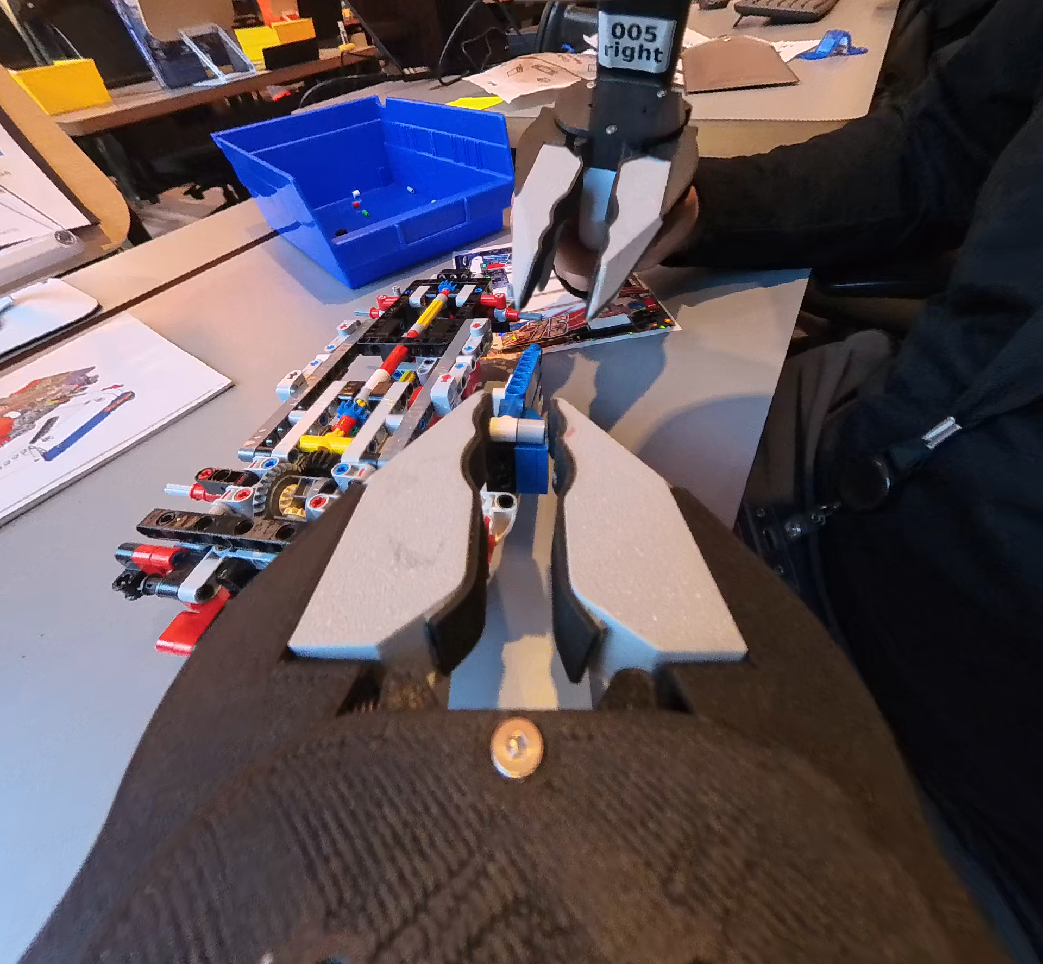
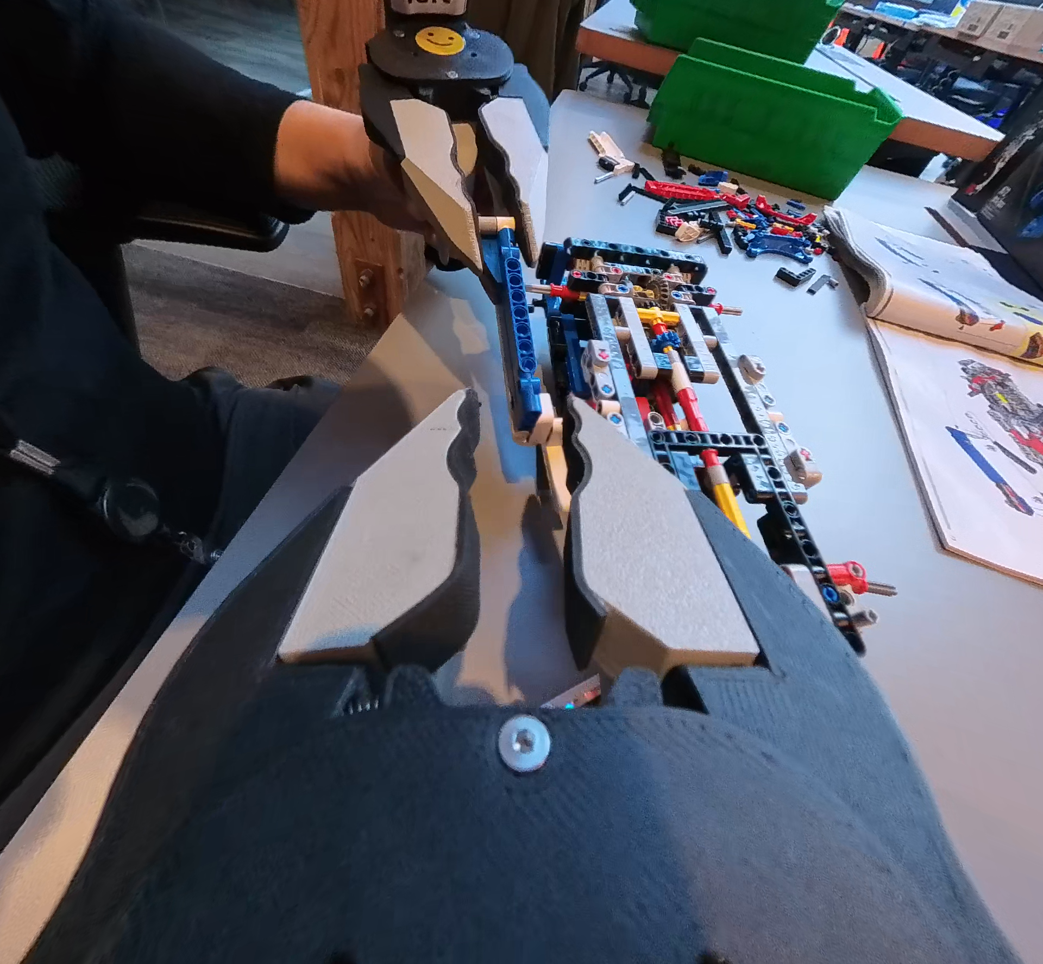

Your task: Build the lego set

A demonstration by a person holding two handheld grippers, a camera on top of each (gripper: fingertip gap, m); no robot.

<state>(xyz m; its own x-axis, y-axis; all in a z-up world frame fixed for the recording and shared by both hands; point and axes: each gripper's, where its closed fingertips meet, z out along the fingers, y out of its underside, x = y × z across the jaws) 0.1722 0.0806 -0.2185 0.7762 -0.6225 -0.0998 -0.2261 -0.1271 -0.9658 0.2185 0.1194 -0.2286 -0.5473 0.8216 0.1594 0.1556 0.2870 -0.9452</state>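
clearly the whole move hangs on how the blue beam lies: its long axis runs along the near side of the lego chassis, parallel to it and close beside it, near the worktop edge. the left claw grips the beam's far end, its fingers pinched on a pale connector there; in its own view that left claw shows the same pale piece and blue part between the tips. the right claw sits at the beam's opposite end, jaws parted, with the pale connector just at its tips and no clamp that i can make out. so the right claw is the nearer one to the free end. i judge the next step is pressing the beam sideways into the chassis; keeping it parallel matters, or the pins may miss their holes.
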